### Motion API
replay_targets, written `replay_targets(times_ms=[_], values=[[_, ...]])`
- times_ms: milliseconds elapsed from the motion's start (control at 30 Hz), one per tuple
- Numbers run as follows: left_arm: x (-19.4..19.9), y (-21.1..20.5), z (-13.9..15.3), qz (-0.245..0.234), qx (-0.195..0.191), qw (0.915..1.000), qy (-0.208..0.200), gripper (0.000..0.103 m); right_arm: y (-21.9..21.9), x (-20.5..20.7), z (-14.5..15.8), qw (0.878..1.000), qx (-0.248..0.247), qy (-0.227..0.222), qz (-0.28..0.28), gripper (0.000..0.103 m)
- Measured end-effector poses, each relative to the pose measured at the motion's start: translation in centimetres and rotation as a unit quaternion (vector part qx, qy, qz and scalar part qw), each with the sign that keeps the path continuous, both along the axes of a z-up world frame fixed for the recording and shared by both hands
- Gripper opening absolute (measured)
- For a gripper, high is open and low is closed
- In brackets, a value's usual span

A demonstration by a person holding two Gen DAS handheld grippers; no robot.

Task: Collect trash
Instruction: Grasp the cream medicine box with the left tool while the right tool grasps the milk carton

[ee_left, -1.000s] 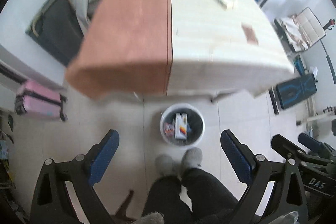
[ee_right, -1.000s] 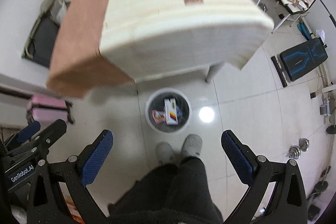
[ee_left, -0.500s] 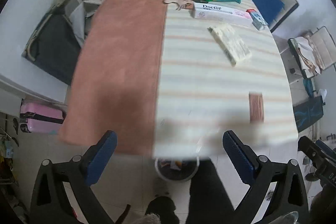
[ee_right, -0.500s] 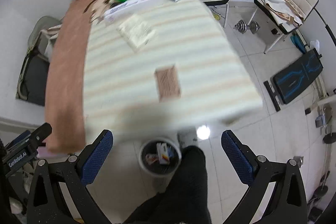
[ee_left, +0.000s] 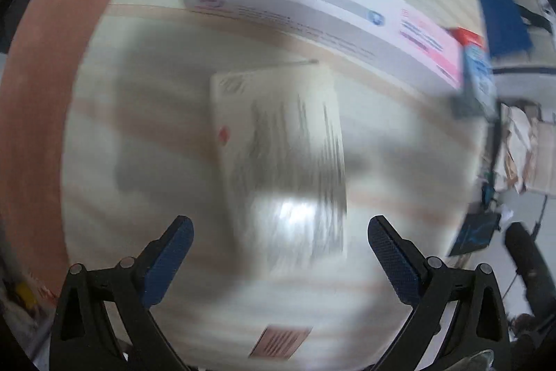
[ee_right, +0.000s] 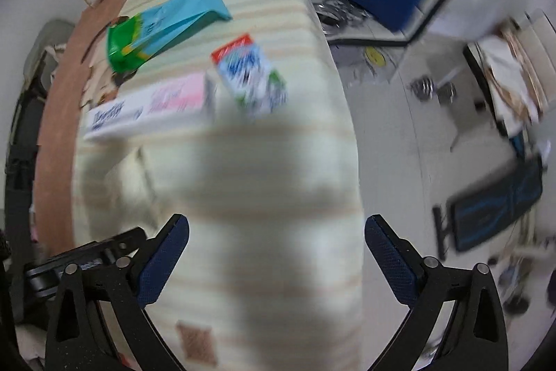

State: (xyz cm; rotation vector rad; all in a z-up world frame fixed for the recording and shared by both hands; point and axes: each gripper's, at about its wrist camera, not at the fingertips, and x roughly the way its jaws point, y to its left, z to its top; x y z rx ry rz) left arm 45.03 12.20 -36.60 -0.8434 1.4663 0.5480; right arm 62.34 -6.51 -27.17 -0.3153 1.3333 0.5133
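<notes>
Jaws of left gripper (ee_left: 278, 244) and right gripper (ee_right: 276, 240) released, empty. Uncollected on striped counter (ee_right: 243, 197): pale flat packet (ee_left: 278, 145), long white toothpaste box (ee_left: 312, 13), small blue-white carton (ee_right: 252, 77).

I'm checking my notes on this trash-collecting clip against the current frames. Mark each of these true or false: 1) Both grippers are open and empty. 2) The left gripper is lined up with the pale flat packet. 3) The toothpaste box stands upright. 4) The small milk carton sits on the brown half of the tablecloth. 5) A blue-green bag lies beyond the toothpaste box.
1) True: the left gripper and right gripper are open and hold nothing.
2) True: the pale flat packet lies straight ahead between its fingers.
3) False: the toothpaste box lies flat.
4) False: the milk carton sits on the striped cream half.
5) True: the blue-green bag lies beyond it.
</notes>
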Motion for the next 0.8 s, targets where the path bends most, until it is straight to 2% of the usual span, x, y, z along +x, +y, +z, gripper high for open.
replay_targets(times_ms=[33, 67, 133, 200, 267, 333, 400, 433, 600, 800], values=[[0.3, 0.3, -0.3, 0.004, 0.002, 1.0000, -0.002, 0.096, 0.9, 1.5, -0.5, 1.000, -0.003, 0.001, 0.012, 0.100], [0.5, 0.5, -0.5, 0.006, 0.007, 1.0000, -0.001, 0.072, 1.7, 2.6, -1.0, 1.000, -0.005, 0.001, 0.022, 0.100], [0.2, 0.8, -0.3, 0.007, 0.013, 0.9999, -0.009, 0.071, 3.4, 4.6, -1.8, 0.999, -0.011, 0.000, 0.043, 0.100], [-0.3, 0.9, 0.4, -0.016, 0.055, 0.9984, -0.002, 0.071, 5.1, 5.9, -2.8, 0.998, -0.016, 0.001, 0.067, 0.100], [-1.1, 1.4, 0.7, -0.032, 0.080, 0.9963, 0.006, 0.071, 6.6, 7.1, -3.7, 0.996, -0.026, -0.001, 0.084, 0.094], [-1.8, 2.2, 0.8, -0.037, 0.099, 0.9942, 0.020, 0.071, 7.9, 8.1, -4.5, 0.995, -0.030, -0.003, 0.099, 0.093], [-2.3, 3.1, 0.9, -0.033, 0.110, 0.9930, 0.025, 0.071, 9.1, 8.9, -5.4, 0.994, -0.029, -0.002, 0.107, 0.074], [-2.4, 3.4, 1.0, -0.033, 0.115, 0.9924, 0.026, 0.071, 9.7, 9.4, -6.0, 0.994, -0.028, 0.004, 0.107, 0.057], [-2.7, 3.4, 2.3, -0.054, 0.146, 0.9876, 0.021, 0.071, 9.8, 10.2, -6.6, 0.997, -0.009, 0.010, 0.077, 0.055], [-4.0, 2.6, 4.8, -0.068, 0.164, 0.9841, -0.005, 0.071, 6.3, 8.2, -5.0, 0.999, 0.027, 0.019, 0.025, 0.055]])
